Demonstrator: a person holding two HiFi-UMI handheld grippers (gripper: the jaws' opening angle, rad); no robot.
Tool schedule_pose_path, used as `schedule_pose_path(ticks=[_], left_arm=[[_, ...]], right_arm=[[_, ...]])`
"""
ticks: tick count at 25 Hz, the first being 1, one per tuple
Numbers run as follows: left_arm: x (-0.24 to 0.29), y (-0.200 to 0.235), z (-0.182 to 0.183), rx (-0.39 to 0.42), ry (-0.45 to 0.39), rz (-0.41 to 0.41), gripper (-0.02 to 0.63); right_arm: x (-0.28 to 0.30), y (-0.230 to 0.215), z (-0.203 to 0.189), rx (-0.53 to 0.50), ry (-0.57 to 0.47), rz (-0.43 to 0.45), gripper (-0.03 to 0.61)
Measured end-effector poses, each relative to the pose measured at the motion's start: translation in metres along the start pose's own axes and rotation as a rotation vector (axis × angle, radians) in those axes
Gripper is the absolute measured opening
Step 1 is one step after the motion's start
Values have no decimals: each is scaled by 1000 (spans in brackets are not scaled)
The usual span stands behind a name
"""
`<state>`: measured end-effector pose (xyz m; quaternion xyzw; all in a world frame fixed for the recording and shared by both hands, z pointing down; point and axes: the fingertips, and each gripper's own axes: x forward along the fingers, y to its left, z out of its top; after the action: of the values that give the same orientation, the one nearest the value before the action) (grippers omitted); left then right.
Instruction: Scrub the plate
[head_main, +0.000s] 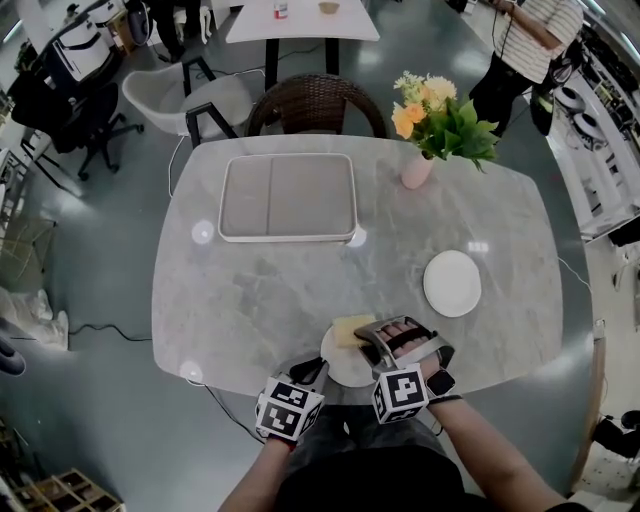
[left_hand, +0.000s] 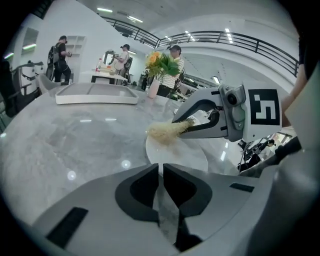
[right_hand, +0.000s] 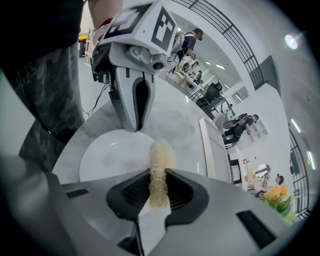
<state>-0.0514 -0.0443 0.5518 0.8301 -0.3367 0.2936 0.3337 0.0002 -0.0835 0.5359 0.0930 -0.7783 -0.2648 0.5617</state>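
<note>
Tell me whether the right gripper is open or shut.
The right gripper is shut on the scrubber: in its view the jaws pinch the yellow fibres, which stick out over the plate.

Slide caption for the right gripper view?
Right gripper holds fibrous scrubber over white plate; left gripper grips its rim.

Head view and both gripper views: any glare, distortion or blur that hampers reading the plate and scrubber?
Head view: sharp and evenly lit, with a few small bright glare spots on the table. Left gripper view: heavy fisheye bending, dark corners, and the white plate low in contrast against the pale tabletop. Right gripper view: same distortion, but the scrubber strands are crisp.
</note>
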Motion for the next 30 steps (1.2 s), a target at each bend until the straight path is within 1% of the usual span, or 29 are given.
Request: schedule_pose_path(ticks=[3, 7, 14, 19, 23, 27, 30], left_arm=[[1, 1, 3, 27, 30, 34, 29], [5, 2, 4, 77, 65, 71, 29], [7, 3, 7, 62, 68, 78, 25], [7, 4, 8, 55, 55, 82, 25], [7, 4, 9, 49, 48, 80, 25], [9, 5, 10, 39, 41, 76, 25], [9, 4, 11, 32, 38, 69, 25]], right_arm=[[-4, -2, -9, 10, 25, -9, 75], [-11, 7, -22, -12, 53, 4, 75], [-31, 31, -41, -14, 60, 59, 75], [-48, 56, -45, -60, 51, 124, 74], [-58, 75, -29, -90, -4, 185, 74], [-60, 88, -2, -111, -115, 252, 74], [-57, 91, 16, -132, -187, 286, 74]])
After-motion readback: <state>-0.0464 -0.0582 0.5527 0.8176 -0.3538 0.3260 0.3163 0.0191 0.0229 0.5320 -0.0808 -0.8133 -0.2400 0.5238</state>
